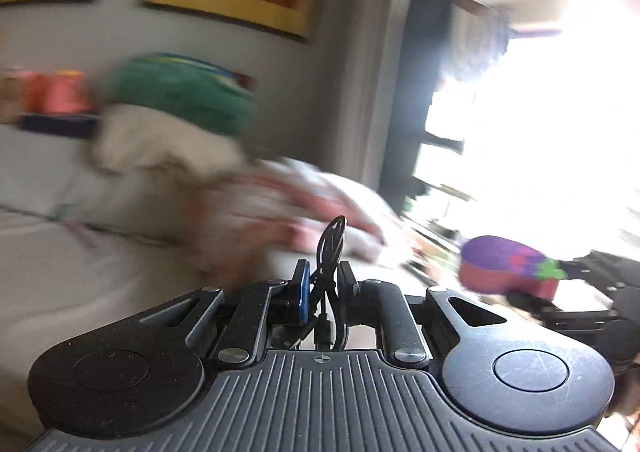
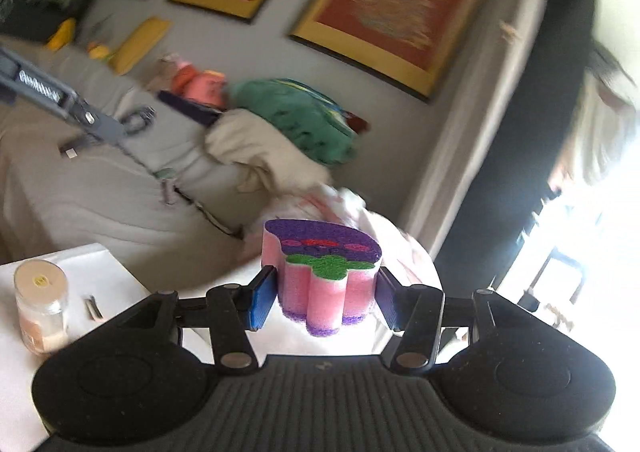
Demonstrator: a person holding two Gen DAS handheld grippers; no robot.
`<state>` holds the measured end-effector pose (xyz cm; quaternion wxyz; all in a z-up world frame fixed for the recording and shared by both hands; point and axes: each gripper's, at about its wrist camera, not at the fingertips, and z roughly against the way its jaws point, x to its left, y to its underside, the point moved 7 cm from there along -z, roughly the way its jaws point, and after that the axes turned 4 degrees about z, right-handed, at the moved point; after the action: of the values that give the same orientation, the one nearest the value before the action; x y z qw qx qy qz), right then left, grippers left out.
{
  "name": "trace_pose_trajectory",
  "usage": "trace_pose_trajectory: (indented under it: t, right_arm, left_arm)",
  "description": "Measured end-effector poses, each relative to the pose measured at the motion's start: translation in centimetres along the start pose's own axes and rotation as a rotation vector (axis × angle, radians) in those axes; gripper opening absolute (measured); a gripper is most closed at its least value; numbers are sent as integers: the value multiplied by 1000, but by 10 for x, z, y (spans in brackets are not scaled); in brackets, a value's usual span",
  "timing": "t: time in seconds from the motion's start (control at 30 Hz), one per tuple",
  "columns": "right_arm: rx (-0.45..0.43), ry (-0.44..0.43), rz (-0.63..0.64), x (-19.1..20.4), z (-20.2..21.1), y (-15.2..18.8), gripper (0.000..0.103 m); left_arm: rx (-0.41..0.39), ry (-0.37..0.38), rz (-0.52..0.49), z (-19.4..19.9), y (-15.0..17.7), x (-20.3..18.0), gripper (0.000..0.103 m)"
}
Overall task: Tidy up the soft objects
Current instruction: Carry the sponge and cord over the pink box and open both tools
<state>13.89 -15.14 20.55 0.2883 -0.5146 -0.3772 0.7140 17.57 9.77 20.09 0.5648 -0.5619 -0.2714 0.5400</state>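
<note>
Gripping: right gripper point(image 2: 326, 294) has the pink-and-purple sponge point(image 2: 324, 272) squeezed between both blue pads point(image 2: 262, 298), jaws partly closed around it
Sponge position: held up in the air, above the white table point(image 2: 108, 264) edge, sofa behind it
Sponge in left view: visible at far right point(image 1: 508, 266), held by the right gripper's dark fingers
Left gripper point(image 1: 322, 288): jaws nearly together, black cable loop point(image 1: 332, 248) sits between the fingers; can't tell if it's actually pinched
Sofa point(image 2: 80, 188): beige, with a green cushion point(image 2: 300, 120) resting on a cream cloth pile point(image 2: 260, 152)
Table: jar point(image 2: 40, 308) with a tan lid near the left edge
Image quality: left view heavily motion-blurred
</note>
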Motion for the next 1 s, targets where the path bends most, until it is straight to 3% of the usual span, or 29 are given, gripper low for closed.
trace_pose_trajectory:
  t: [0.17,0.23,0.3,0.43,0.63,0.8,1.0]
  right_arm:
    - [77,-31,-88,-19,-2,67,54]
    - [129,-116,-135,-7,-9,100,56]
    - [204,-169,-193,8,-16,133,60]
    - [243,-213,-229,28,-9,169,63]
    - [245,-223,-227,36,17,177,70]
    - [252,-246,-232,48,20,165,70]
    - [234,-328,-311,72,8,124,70]
  left_arm:
    - [170,180,15,-70,38,-78,17]
    - [288,263,64,-98,71,-94,18]
    - [385,291,123,-118,106,-95,18]
    - [437,191,99,-121,149,-79,18]
    - [287,112,72,-65,128,-43,18]
    - [165,-48,44,15,111,5,18]
    - [128,-285,175,70,121,88,18]
